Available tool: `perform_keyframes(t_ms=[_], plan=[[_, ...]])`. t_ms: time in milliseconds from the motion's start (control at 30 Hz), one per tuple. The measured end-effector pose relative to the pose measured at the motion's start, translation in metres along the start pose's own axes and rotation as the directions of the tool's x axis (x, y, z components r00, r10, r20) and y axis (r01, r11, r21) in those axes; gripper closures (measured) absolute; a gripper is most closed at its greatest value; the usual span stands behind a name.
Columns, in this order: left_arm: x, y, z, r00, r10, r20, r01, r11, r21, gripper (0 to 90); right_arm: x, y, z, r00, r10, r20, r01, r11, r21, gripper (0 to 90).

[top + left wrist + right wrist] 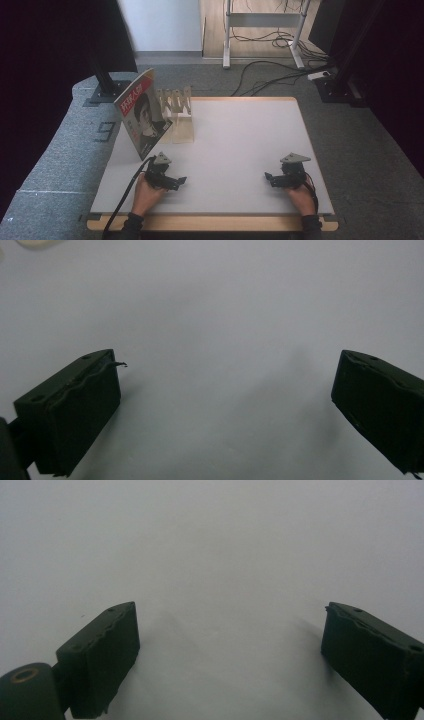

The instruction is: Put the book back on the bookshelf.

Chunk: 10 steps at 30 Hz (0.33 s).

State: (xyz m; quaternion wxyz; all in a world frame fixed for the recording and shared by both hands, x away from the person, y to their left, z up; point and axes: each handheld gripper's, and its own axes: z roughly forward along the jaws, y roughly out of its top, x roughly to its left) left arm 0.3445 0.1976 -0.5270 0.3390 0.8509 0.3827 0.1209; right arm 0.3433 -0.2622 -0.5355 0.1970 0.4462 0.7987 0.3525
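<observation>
Resting low over the white table, the left gripper sits at about seven o'clock on the board, held in the person's left hand, with its cable trailing off the near edge. In the left gripper view its two black jaws stand wide apart with bare tabletop between them, holding nothing. The right gripper sits at about five o'clock, held in the right hand, and points toward the table's middle; the right gripper view shows its jaws also wide apart and empty. The two grippers are well apart from each other.

Farther out, at about ten o'clock, a light wooden rack with upright dividers stands on the table. A magazine with a red title band and a portrait on its cover stands tilted just beside the rack's left end, leaning toward it; whether it sits in a slot or only against the rack cannot be told. The other slots of the rack look empty.
</observation>
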Motion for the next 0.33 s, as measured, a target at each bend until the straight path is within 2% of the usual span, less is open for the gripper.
perform_keyframes(t_ms=[67,333], plan=[[-0.0038,0.0004,0.0018,0.9994,0.022,-0.026,-0.021,0.9997,0.014,0.0,0.0,-0.0001,0.0,1.0,0.0,0.0,0.0,1.0,0.0,7.8],[-0.0045,-0.0003,0.0018,0.9992,0.025,-0.031,-0.025,0.9996,0.016,0.0,0.0,-0.0008,-0.0002,1.0,0.001,-0.003,-0.001,1.0,0.002,7.8]])
